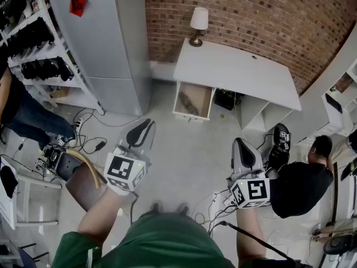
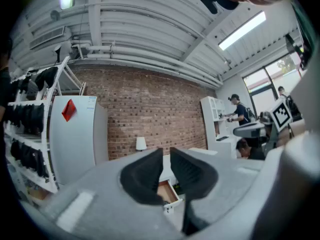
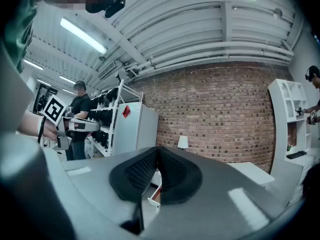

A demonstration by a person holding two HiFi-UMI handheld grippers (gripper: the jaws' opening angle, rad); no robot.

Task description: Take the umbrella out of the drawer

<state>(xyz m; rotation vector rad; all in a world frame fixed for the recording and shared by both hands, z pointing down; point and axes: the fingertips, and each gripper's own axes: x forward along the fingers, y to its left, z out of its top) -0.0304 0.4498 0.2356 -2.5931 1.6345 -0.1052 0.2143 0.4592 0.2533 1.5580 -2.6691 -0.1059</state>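
A white desk stands against the brick wall with its left drawer pulled open. A dark folded umbrella lies inside the drawer. Both grippers hang over the floor well short of the desk and point level toward it. My left gripper is shut with nothing between its jaws; in the left gripper view its tips frame the open drawer. My right gripper is also shut and empty, its pads pressed together, and the drawer front shows below them.
A small lamp sits on the desk's back left corner. A grey refrigerator and a shelf rack stand at the left. A person in black crouches at the right, another person at the left. Cables lie on the floor.
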